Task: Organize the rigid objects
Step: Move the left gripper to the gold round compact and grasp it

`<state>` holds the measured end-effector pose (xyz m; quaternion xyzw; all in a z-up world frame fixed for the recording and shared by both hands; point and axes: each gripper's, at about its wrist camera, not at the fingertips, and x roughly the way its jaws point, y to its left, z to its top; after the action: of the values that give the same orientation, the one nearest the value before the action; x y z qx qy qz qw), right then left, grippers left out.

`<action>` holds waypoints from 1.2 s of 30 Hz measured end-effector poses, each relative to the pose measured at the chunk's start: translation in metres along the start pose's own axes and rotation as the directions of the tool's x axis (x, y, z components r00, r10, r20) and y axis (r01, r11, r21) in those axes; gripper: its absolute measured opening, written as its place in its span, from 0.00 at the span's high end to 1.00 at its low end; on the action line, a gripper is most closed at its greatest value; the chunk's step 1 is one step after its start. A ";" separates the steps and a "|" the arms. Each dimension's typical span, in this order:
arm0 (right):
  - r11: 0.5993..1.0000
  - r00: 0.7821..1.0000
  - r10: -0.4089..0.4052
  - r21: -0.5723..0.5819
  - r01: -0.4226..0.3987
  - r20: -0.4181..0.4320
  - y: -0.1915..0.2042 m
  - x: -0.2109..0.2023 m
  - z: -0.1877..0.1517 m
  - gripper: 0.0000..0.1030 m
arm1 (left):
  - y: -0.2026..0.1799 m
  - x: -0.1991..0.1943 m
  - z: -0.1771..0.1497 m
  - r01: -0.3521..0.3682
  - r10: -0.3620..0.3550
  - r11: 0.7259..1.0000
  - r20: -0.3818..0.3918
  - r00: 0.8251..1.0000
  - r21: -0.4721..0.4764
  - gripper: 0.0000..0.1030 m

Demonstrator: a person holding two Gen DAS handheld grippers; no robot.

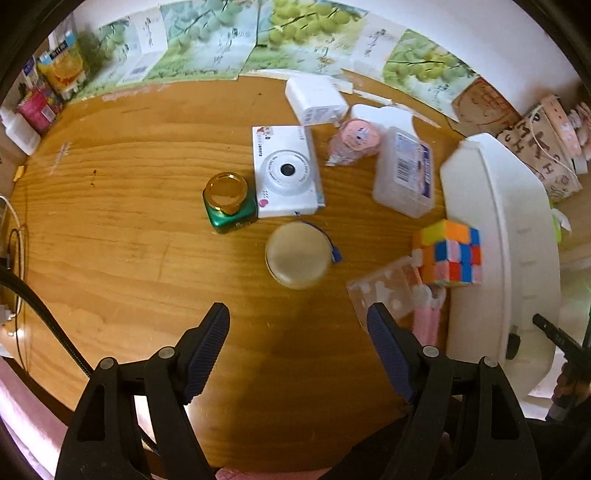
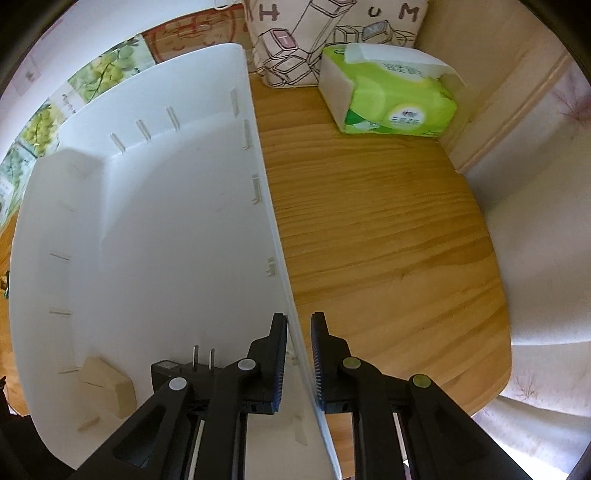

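Wooden table point(image 1: 122, 240) against a grape-print paper backdrop point(image 1: 295, 26).

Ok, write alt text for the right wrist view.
The right tongs straddle the near wall of a white bin, nearly closed on it. Inside lie a black plug adapter and a beige block; a green tissue pack sits beyond.

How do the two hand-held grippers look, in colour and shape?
Both are alike. The left gripper and the right gripper have black plastic arms with triangular cut-outs, round pale rivets at the joints, and dark blue ribbed pads on the inner faces of the fingers. A black cable runs beside the left one.
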<state>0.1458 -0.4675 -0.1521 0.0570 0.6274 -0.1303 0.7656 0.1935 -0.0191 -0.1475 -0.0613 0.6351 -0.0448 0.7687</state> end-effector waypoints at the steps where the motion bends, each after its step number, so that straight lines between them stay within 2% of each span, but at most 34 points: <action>1: 1.000 1.000 -0.004 0.006 0.004 0.000 0.000 0.000 0.000 0.86 | 0.002 0.004 0.004 0.008 -0.008 1.000 -0.005 1.000 -0.008 0.19; 7: 0.999 0.999 -0.035 0.039 0.035 -0.012 0.003 -0.002 0.000 0.83 | 0.005 0.028 0.020 0.027 -0.028 0.999 -0.046 0.999 -0.020 0.19; 14: 0.997 0.999 -0.046 0.058 0.047 -0.029 0.006 0.001 0.004 0.82 | 0.000 0.057 0.029 0.000 -0.001 1.000 -0.123 0.992 -0.002 0.19; 26: 0.996 0.996 -0.071 0.052 0.074 -0.056 0.011 0.003 0.010 0.81 | -0.001 0.069 0.040 -0.069 0.071 0.997 -0.140 0.988 0.022 0.21; 32: 0.995 0.996 -0.073 0.058 0.076 -0.058 0.012 0.004 0.009 0.81 | -0.011 0.072 0.043 -0.120 0.128 0.990 -0.128 0.983 0.074 0.27; 36: 0.995 0.996 -0.073 0.059 0.077 -0.056 0.012 0.004 0.008 0.81 | -0.019 0.071 0.044 -0.144 0.156 0.984 -0.112 0.981 0.105 0.41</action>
<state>0.1573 -0.4586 -0.1557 0.0601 0.6452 -0.1764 0.7409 0.2506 -0.0470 -0.2052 0.0270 0.6799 -0.0210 0.7325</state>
